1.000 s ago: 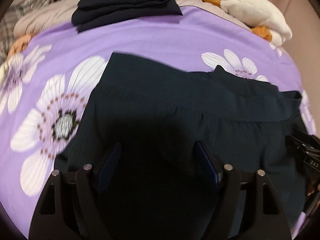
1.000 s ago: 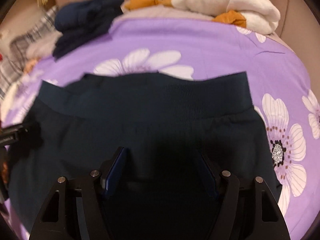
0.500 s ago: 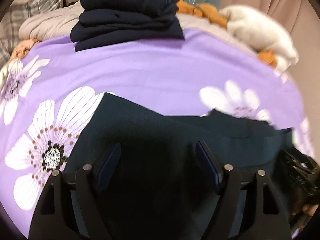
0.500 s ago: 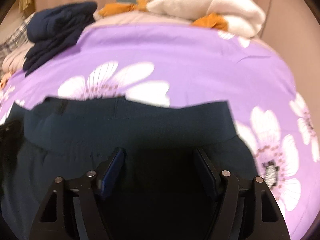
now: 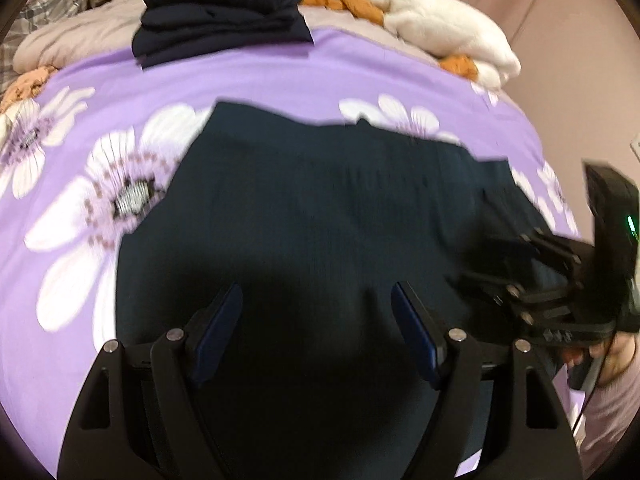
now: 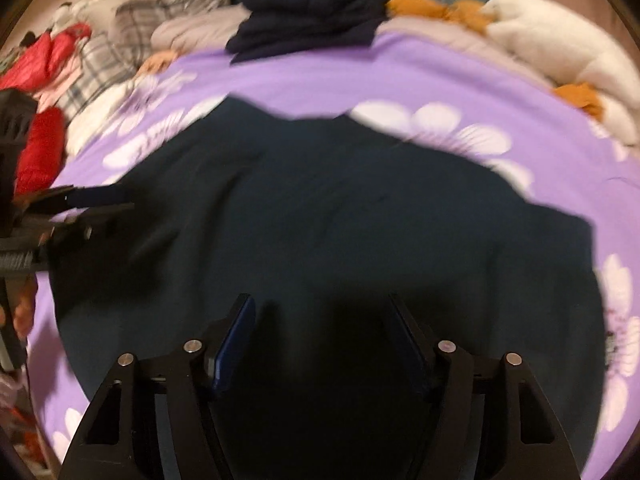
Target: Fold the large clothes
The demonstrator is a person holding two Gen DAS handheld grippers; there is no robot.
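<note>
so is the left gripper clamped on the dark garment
No, the left gripper is open, its jaws spread wide above the dark garment.

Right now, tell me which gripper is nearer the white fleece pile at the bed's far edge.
Right. The right gripper is over the dark garment's side nearer the white fleece pile; the left gripper is further left.

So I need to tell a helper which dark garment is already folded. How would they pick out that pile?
Start from the purple flowered bedspread. At its far edge, left of the cream fleece bundle, sits the folded navy stack. Unlike the dark garment spread flat beneath the open grippers, it is a compact pile of layers.
</note>
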